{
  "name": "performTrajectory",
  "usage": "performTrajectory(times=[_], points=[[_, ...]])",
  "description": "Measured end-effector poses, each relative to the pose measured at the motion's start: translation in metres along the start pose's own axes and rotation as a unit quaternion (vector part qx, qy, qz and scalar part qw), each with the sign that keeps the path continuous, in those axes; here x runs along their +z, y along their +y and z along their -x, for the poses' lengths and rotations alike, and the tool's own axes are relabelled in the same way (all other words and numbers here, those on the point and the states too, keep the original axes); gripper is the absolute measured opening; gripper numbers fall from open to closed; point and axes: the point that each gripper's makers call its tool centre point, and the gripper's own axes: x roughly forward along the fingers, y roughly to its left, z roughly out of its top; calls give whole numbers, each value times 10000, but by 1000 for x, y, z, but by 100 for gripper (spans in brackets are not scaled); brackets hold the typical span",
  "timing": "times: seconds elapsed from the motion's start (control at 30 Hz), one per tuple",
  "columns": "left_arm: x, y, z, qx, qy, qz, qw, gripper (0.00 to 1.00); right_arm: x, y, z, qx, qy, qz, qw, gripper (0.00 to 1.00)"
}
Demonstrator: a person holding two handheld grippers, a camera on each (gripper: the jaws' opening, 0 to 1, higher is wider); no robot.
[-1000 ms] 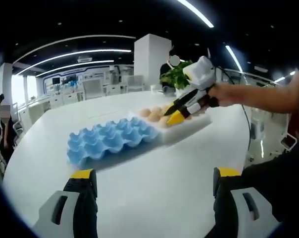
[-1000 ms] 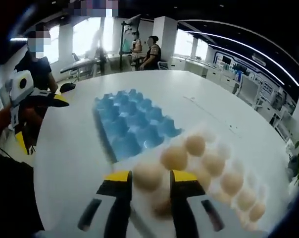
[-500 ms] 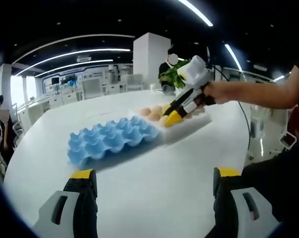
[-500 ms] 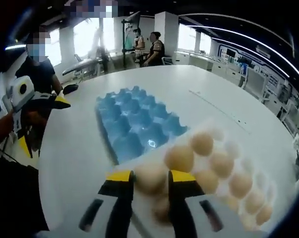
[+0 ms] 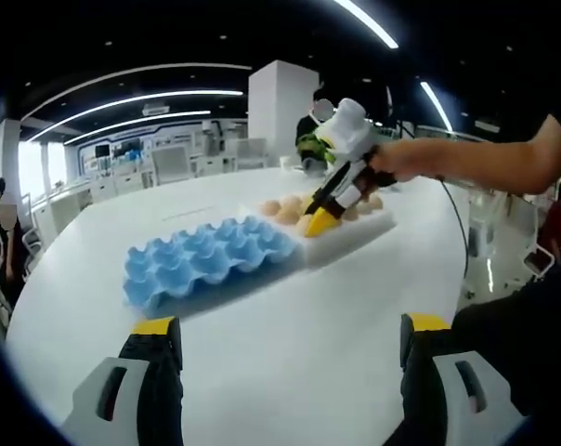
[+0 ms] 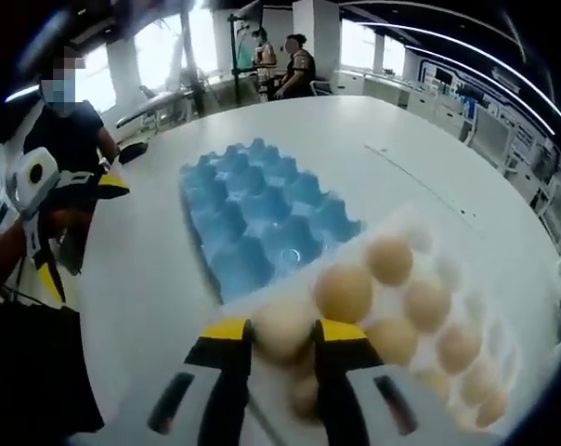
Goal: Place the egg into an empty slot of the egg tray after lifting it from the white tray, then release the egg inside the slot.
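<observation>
Left gripper view: my left gripper (image 5: 285, 348) hangs low over the bare white round table (image 5: 290, 316), jaws spread wide, holding nothing. Beyond it lies the blue moulded egg tray (image 5: 206, 260), every slot vacant, just beside the white foam tray (image 5: 359, 232) of tan eggs. My right gripper (image 5: 322, 223) is angled down into the white tray's near corner. Against the frame one second back, that gripper has dipped lower and nearer the blue tray; the left has not moved.

Right gripper view: my right gripper (image 6: 282, 336) has its yellow-tipped jaws pressed on either side of a pale tan egg (image 6: 283, 327), which sits at the white tray's (image 6: 503, 353) corner beside the blue tray (image 6: 262, 218). I judge it gripped, but whether it has cleared its cup I cannot tell. Compared with a second ago, the blue tray looms larger and closer.

Progress: grasp made; lift barely begun at best. Carrying across, seating in a slot and letting go all remain.
</observation>
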Motion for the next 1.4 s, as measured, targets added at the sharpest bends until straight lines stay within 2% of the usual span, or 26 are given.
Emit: performTrajectory(times=[0.13,0.37,0.83,0.9,1.0,1.07,1.27,1.4], points=[[-4,-1,-1,-19,102,-50,9999,100,-1,2,-1,-10,198,74,9998,28],[0,1,-3,-7,36,-22,10000,100,-1,2,-3,-36,508,111,9986,28],[-2,0,-5,-52,104,-46,9999,100,-2,2,-7,105,1065,164,9941,28],[-1,1,-4,-50,82,-40,9999,100,-2,2,-7,117,1131,282,9931,28],[-1,2,-4,-40,63,-14,10000,100,-4,4,-5,111,1114,258,9934,28],[-1,1,-4,-49,70,-5,10000,100,-5,3,-4,135,1053,10,9943,27],[-1,2,-4,-38,31,33,10000,100,-6,8,-2,134,995,146,9948,27],[-2,7,-3,91,26,103,9999,100,-5,6,-1,89,930,131,9955,27]])
